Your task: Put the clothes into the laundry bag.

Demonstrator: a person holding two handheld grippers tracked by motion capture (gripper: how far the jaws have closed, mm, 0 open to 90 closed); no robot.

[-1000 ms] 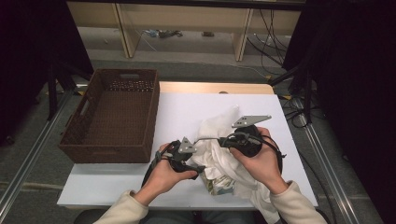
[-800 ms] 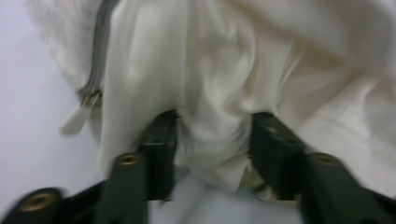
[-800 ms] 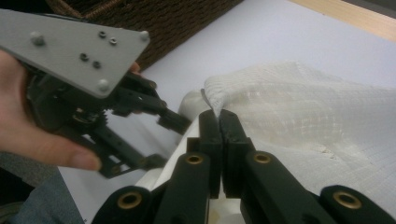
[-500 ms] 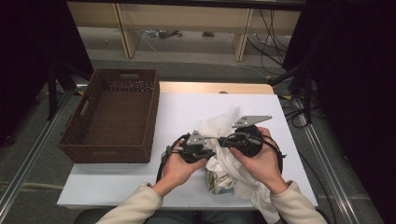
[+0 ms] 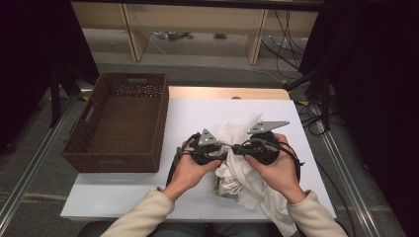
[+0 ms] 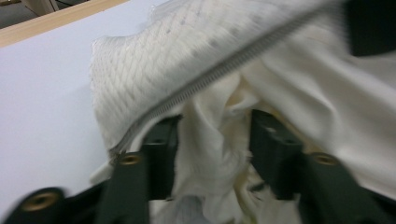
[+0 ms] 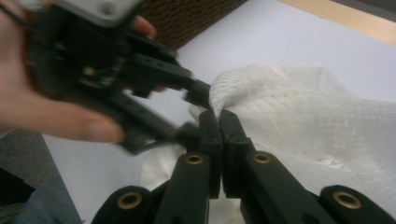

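Note:
A white garment (image 5: 247,183) with a grey zipper (image 6: 224,70) lies bunched on the white table (image 5: 197,113), its upper part lifted between the two grippers. My left gripper (image 5: 227,148) points right into the cloth. Its jaws have just been opening and stand half apart, with a loose fold of the garment (image 6: 210,121) between them (image 6: 215,140). My right gripper (image 5: 238,147) points left, tip to tip with the left gripper (image 7: 196,112). It is shut (image 7: 219,122), pinching the garment's mesh edge (image 7: 299,107).
An empty brown wicker basket (image 5: 79,134) stands on the table's left part, its corner (image 7: 187,18) behind the left hand. A wooden strip (image 5: 227,93) runs along the table's far edge, with shelving and cables on the floor beyond.
The left hand has slid right from beside the garment until its gripper meets the right gripper at the lifted cloth. The right hand has kept still.

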